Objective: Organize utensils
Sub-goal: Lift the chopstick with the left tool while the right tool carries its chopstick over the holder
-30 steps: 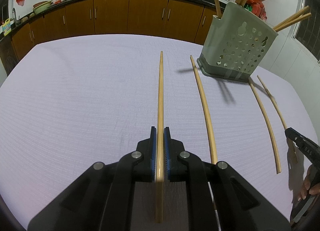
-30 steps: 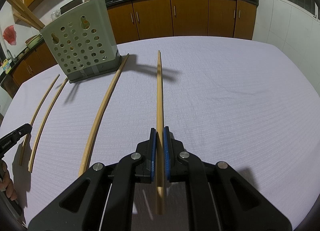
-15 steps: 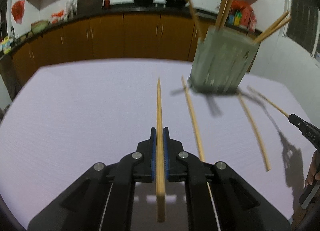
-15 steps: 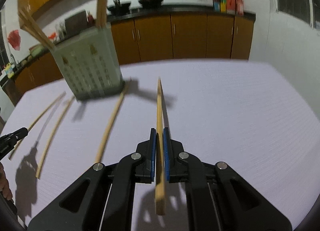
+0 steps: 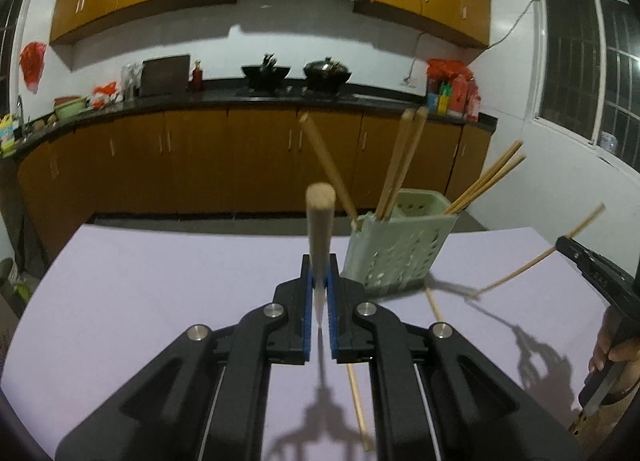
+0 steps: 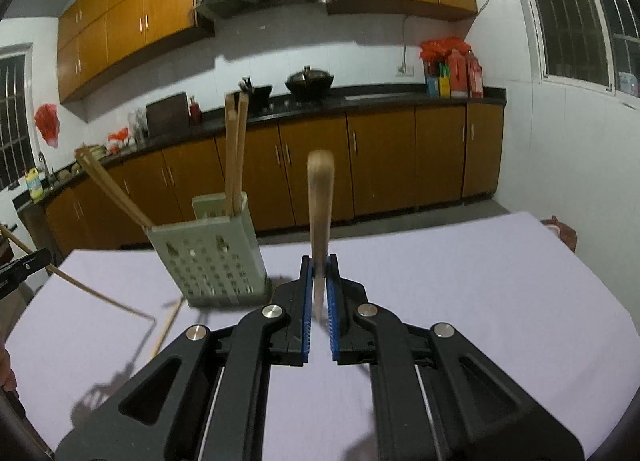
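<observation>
Already, much of the sorting looks done: the pale green perforated plastic utensil holder (image 5: pixel 394 245) stands on the lilac-covered counter (image 5: pixel 160 281) with five wooden chopsticks leaning out of it, one to the left, two near upright, two splayed right. Two more are in the air. The left tongs (image 5: pixel 319 293) are closed tight on a long bamboo chopstick (image 5: pixel 320 229), its blunt end pointing up and forward, lifted clear of the cloth and just left of the holder. The right tongs (image 6: pixel 319 289) pinch a second bamboo chopstick (image 6: pixel 320 213) in the same raised attitude, to the right of the holder (image 6: pixel 208 257); from the left camera that stick shows as a thin slanting line (image 5: pixel 540 259) gripped by the other black tool. What is left, as far as can be seen: at least one loose chopstick (image 5: pixel 358 401) lies flat on the cloth near the holder's foot. By my reckoning, both held sticks go into the holder, then the remainder follows.
</observation>
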{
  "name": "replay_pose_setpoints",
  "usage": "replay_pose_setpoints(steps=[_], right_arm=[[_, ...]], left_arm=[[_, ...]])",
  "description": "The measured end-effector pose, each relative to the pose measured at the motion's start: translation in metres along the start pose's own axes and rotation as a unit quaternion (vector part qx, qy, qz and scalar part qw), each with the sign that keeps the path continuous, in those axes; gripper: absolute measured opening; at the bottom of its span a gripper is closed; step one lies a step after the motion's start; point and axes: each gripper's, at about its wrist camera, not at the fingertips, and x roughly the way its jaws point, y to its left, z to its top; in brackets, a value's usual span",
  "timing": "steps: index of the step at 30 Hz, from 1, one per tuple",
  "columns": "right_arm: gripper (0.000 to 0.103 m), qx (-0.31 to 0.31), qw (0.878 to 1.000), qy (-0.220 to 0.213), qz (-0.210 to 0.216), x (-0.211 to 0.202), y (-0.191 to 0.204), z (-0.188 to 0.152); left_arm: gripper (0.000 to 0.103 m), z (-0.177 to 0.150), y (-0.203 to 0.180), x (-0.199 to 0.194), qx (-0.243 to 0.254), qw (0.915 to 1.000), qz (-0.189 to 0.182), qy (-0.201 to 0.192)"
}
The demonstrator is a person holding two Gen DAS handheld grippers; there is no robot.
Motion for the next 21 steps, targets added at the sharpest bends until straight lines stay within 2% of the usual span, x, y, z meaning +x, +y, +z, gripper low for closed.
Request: replay_pose_setpoints(steps=[7,12,17,21], right_arm=[[0.008,0.003,0.998,-0.048,0.029,-0.023,0.008,0.031],[0.008,0.010,0.992,-0.101,0.075,-0.045,0.023,0.061],[0.008,-0.002,0.983,-0.151,0.101,-0.052,0.044,0.085],[0.008,-0.011,0.980,-0.166,0.106,-0.038,0.055,0.092]], left_arm=[[0.008,0.025,-0.018,-0.020,0.012,0.9985,-0.046,-0.026],[0.008,0.050,-0.043,-0.027,0.028,0.9952,-0.077,-0.054],[0.007,0.078,-0.063,-0.028,0.031,0.9914,-0.077,-0.101],[0.007,0.096,-0.074,-0.013,0.038,0.9914,-0.065,-0.108]])
